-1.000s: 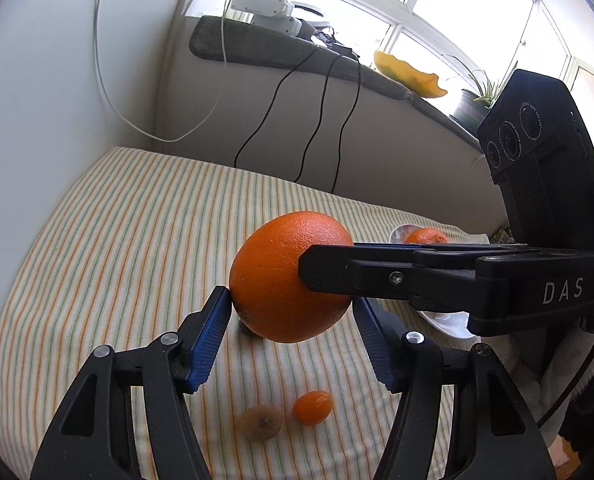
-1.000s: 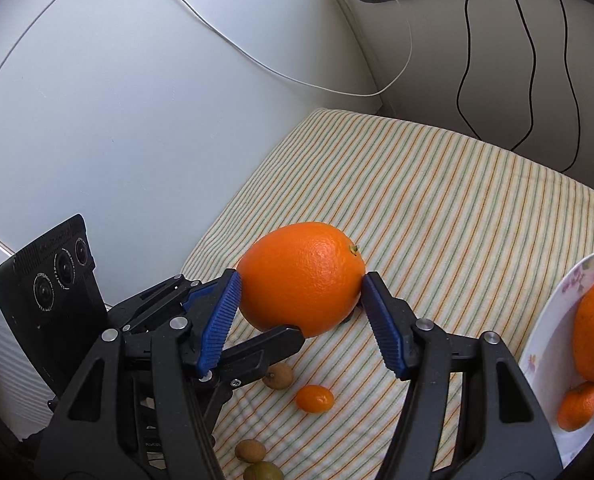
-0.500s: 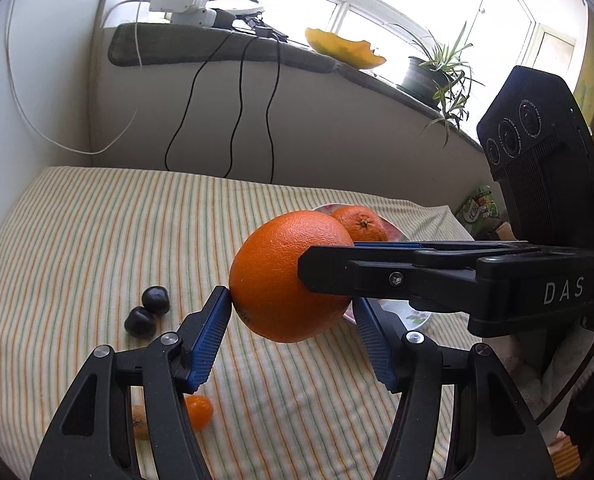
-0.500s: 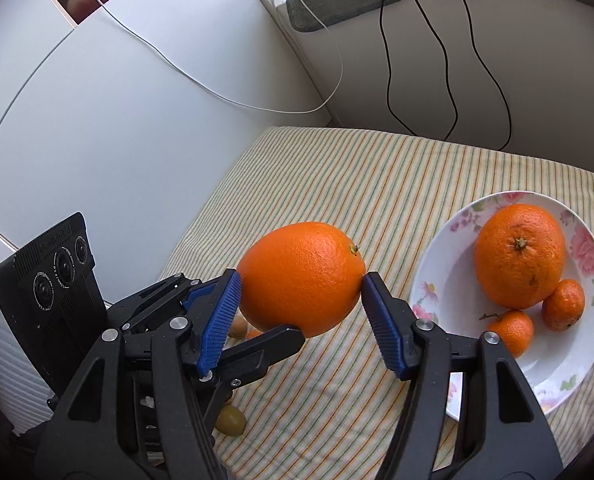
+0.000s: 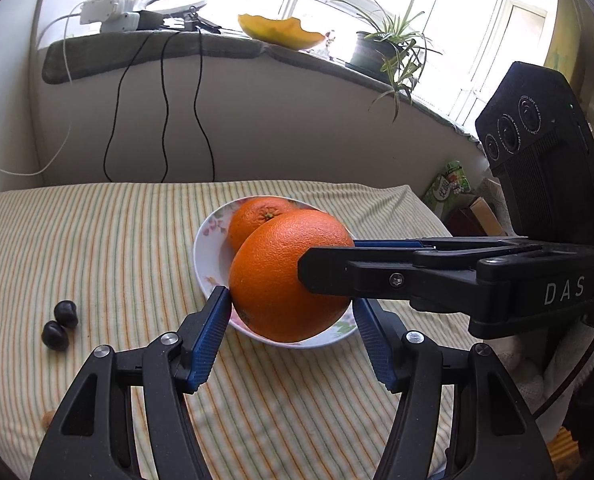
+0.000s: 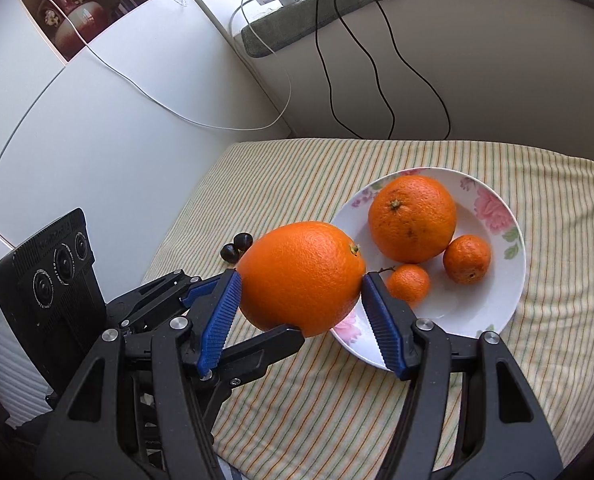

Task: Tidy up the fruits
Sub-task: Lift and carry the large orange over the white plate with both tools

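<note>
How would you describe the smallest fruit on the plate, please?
On the striped cloth sits a flowered white plate. The fruit is the small mandarin nearest the held orange; it alone has a thin stem, and it is smaller than the other mandarin.

Both cameras sit close behind their own fingers, low over the table. The left faces the window; the right looks leftward toward the white wall. Both share the large orange (image 5: 291, 276) (image 6: 301, 276) and the plate (image 5: 205, 246) (image 6: 497, 220).

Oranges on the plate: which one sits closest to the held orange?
The small mandarin with a stem, right beside the right tool's fingertip. The other mandarin and the big orange lie farther back.
</note>
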Demonstrator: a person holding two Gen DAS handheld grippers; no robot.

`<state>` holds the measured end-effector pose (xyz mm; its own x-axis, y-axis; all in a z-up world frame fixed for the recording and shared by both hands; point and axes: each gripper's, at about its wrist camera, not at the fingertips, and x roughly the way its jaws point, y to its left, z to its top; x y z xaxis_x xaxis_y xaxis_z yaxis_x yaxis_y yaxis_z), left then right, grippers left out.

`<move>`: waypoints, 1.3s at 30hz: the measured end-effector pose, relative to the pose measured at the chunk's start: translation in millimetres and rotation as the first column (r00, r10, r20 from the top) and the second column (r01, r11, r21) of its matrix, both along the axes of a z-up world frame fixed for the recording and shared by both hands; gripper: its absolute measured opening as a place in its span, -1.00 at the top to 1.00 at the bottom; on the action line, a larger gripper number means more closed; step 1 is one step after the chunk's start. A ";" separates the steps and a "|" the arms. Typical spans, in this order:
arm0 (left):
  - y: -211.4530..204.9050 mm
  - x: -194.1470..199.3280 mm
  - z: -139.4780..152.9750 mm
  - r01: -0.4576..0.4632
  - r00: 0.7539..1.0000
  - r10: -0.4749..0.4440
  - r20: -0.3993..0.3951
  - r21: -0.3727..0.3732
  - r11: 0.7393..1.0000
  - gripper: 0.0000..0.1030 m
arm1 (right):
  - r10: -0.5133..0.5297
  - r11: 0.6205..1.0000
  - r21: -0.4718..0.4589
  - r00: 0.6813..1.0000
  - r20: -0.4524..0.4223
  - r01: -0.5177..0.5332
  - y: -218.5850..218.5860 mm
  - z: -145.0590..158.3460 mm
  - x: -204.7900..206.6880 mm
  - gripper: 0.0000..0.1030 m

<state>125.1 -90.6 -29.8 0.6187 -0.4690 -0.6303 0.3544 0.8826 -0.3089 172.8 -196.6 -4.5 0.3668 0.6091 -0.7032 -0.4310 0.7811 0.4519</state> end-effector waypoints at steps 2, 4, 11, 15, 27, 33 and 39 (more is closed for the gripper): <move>-9.5 0.7 -0.6 0.016 1.000 -0.016 -0.002 0.003 1.000 -0.21 | -0.015 1.000 -0.002 1.000 0.000 0.015 -12.6 1.7 -4.0 -0.27; -18.5 1.4 -1.9 0.031 1.000 -0.031 -0.006 0.005 1.000 -0.22 | -0.029 1.000 -0.005 1.000 -0.002 0.029 -24.6 1.2 -5.2 -0.27; -40.1 4.0 -7.6 0.063 0.998 -0.062 -0.029 0.011 0.998 -0.22 | -0.072 0.997 -0.001 0.997 -0.017 0.072 -54.0 -5.0 -7.6 -0.27; -47.3 8.4 -9.7 0.070 0.997 -0.070 -0.039 0.015 0.997 -0.22 | -0.082 0.997 -0.011 0.997 -0.013 0.082 -63.4 -7.2 -7.2 -0.27; -62.7 19.0 -15.2 0.079 0.996 -0.076 -0.055 0.043 0.996 -0.22 | -0.104 0.994 0.021 0.994 -0.044 0.105 -85.3 -18.3 2.9 -0.27; -65.7 24.0 -17.4 0.073 0.995 -0.070 -0.066 0.052 0.996 -0.22 | -0.098 0.995 0.027 0.993 -0.059 0.100 -87.1 -23.7 6.8 -0.27; -65.7 26.1 -19.2 0.064 0.996 -0.060 -0.071 0.053 0.997 -0.22 | -0.097 0.994 0.034 0.993 -0.067 0.099 -86.0 -26.3 12.5 -0.27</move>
<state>151.2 -156.3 -49.0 0.5434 -0.4682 -0.6968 0.3883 0.8761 -0.2858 185.3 -282.6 -30.9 0.3801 0.5991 -0.7047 -0.3221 0.7999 0.5064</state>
